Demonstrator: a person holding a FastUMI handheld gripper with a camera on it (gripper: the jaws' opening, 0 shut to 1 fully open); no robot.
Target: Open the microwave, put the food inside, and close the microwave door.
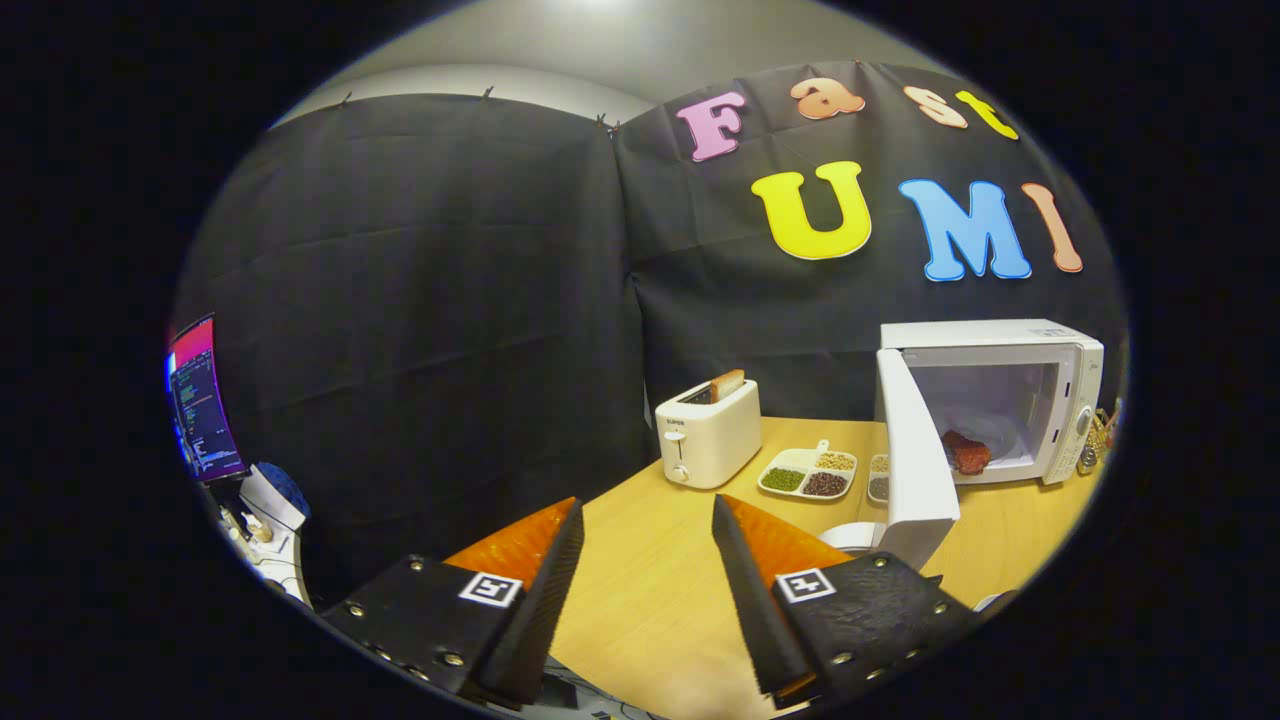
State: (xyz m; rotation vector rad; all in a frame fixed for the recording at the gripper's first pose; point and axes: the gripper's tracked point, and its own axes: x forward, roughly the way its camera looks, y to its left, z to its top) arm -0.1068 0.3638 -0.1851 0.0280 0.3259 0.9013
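A white microwave [1060, 345] stands at the far right of the wooden table [660, 570], well beyond my fingers. Its door [915, 470] hangs wide open, swung out toward me. A reddish piece of food [966, 452] lies inside the cavity on the turntable. My gripper [648, 520] is open over the table's near left part, with nothing between its fingers. It is well short of the microwave and to the left of the open door.
A white toaster [708, 433] with a slice of bread [727, 384] poking out stands at the back of the table. A divided dish of beans [810, 472] lies between toaster and microwave. A white plate [852, 536] sits by the door's lower edge. A monitor [203, 400] stands off to the left.
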